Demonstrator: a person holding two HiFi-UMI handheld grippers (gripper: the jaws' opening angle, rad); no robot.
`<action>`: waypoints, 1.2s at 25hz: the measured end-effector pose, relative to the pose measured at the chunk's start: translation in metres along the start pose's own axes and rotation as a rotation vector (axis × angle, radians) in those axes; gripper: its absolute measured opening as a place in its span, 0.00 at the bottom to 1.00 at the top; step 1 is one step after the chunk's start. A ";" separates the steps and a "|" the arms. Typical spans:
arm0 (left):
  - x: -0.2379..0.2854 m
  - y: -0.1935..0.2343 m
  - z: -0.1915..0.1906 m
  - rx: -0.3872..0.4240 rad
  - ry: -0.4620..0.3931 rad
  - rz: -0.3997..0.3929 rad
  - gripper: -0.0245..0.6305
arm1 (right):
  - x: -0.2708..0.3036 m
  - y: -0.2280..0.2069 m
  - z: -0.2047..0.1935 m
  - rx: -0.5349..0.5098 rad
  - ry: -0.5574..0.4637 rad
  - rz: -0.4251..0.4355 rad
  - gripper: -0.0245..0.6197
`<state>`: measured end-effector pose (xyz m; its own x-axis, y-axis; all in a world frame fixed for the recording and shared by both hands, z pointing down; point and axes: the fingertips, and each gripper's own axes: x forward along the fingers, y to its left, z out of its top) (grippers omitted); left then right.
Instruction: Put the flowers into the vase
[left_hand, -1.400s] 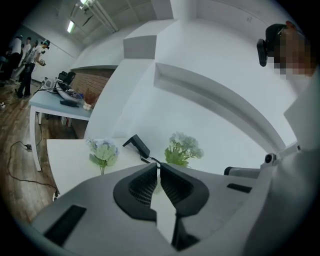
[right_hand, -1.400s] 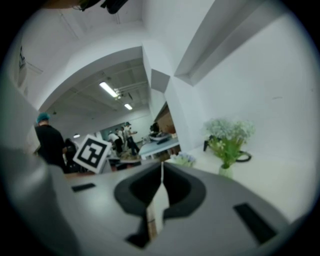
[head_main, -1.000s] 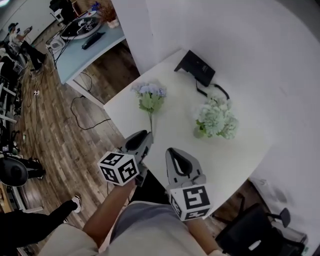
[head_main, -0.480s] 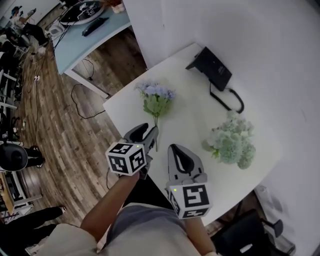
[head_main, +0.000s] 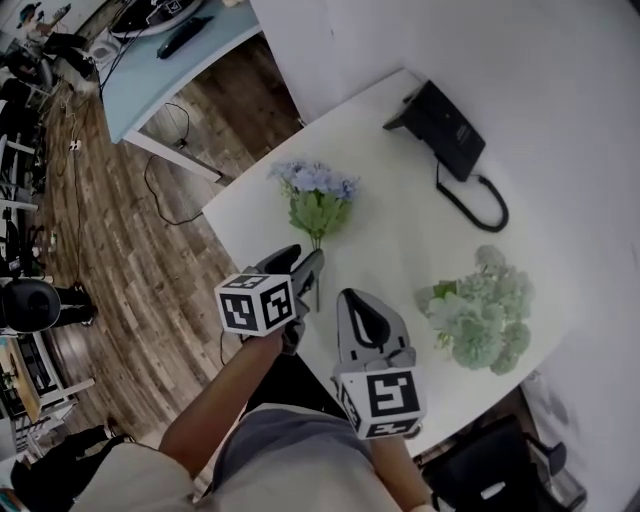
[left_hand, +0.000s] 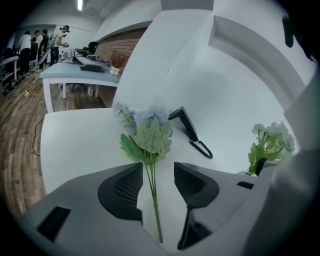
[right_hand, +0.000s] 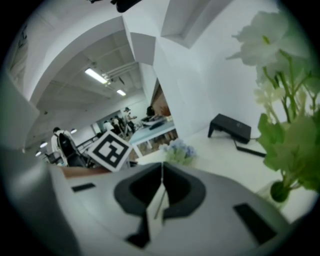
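A bunch of blue flowers (head_main: 317, 193) with green leaves lies flat on the white table (head_main: 390, 215), and its thin stem (head_main: 318, 285) runs toward me. My left gripper (head_main: 305, 262) hangs low over that stem. Its jaws have just been opening and now stand apart on either side of the stem (left_hand: 151, 187), with neither pad pressing on it. My right gripper (head_main: 352, 303) sits just right of it, shut and empty (right_hand: 161, 167). A pale green-white bouquet (head_main: 482, 315) stands in the vase at the right, and the vase itself is mostly hidden.
A black device (head_main: 446, 118) with a looped cable (head_main: 480, 195) sits at the table's far corner against the white wall. The table's left edge drops to a wood floor (head_main: 130, 250). A blue desk (head_main: 170, 70) and people stand further off.
My left gripper has come down and forward over the stem, and its jaws have spread apart around it. The right gripper has shifted a little and stays shut.
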<state>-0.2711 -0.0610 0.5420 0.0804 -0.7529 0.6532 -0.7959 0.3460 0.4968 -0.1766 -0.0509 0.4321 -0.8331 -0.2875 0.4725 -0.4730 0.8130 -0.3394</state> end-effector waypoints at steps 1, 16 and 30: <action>0.003 0.003 -0.001 -0.011 0.008 0.003 0.35 | 0.003 -0.002 -0.001 0.007 0.007 -0.003 0.08; 0.039 0.015 -0.005 -0.129 0.133 -0.058 0.35 | 0.040 -0.024 -0.009 0.106 0.044 -0.024 0.08; 0.054 0.011 -0.001 -0.290 0.174 -0.161 0.22 | 0.042 -0.038 -0.011 0.153 0.059 -0.066 0.08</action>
<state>-0.2750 -0.0968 0.5834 0.3115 -0.7126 0.6286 -0.5639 0.3938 0.7259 -0.1904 -0.0884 0.4734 -0.7827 -0.3038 0.5432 -0.5681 0.7052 -0.4241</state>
